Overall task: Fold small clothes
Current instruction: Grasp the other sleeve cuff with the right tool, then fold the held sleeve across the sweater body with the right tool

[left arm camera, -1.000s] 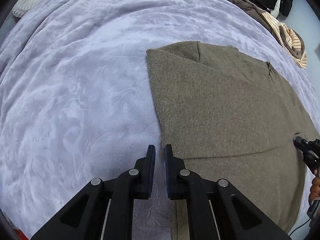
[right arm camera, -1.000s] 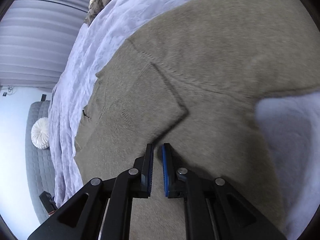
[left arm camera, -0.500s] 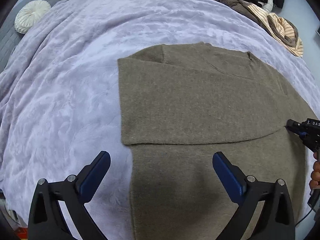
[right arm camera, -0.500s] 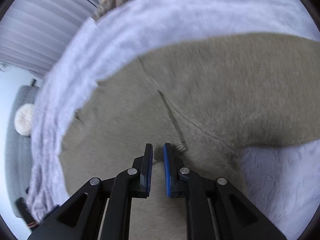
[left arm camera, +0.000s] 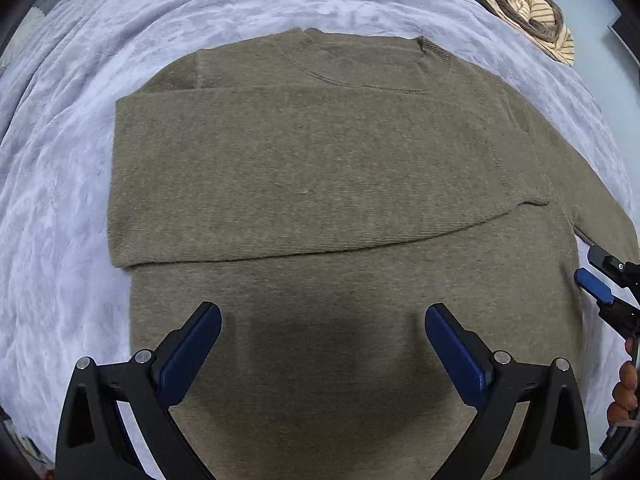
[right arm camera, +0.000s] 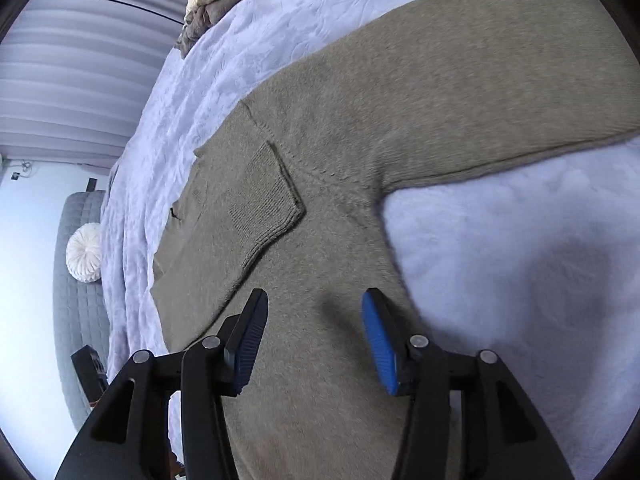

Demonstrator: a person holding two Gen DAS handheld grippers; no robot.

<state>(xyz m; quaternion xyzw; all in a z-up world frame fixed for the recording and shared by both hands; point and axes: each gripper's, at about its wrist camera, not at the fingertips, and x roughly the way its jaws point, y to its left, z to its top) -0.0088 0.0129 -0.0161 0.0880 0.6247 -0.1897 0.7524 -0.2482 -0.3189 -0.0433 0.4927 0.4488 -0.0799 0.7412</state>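
We have let go: the left hand-held gripper (left arm camera: 322, 328) and right hand-held gripper (right arm camera: 314, 328), pinched a second ago, now gape above the sweater (left arm camera: 320, 184). One sleeve (left arm camera: 280, 176) lies folded across; the other sleeve (right arm camera: 500, 88) awaits.

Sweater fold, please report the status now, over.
Left claw open, right claw open, both empty. Olive sweater flat on lavender blanket; one sleeve folded across, other sleeve spread. Nothing blocking.

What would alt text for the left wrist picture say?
An olive-brown sweater lies flat on a lavender blanket, one sleeve folded across its chest. The left tool hangs open above its lower half, holding nothing.
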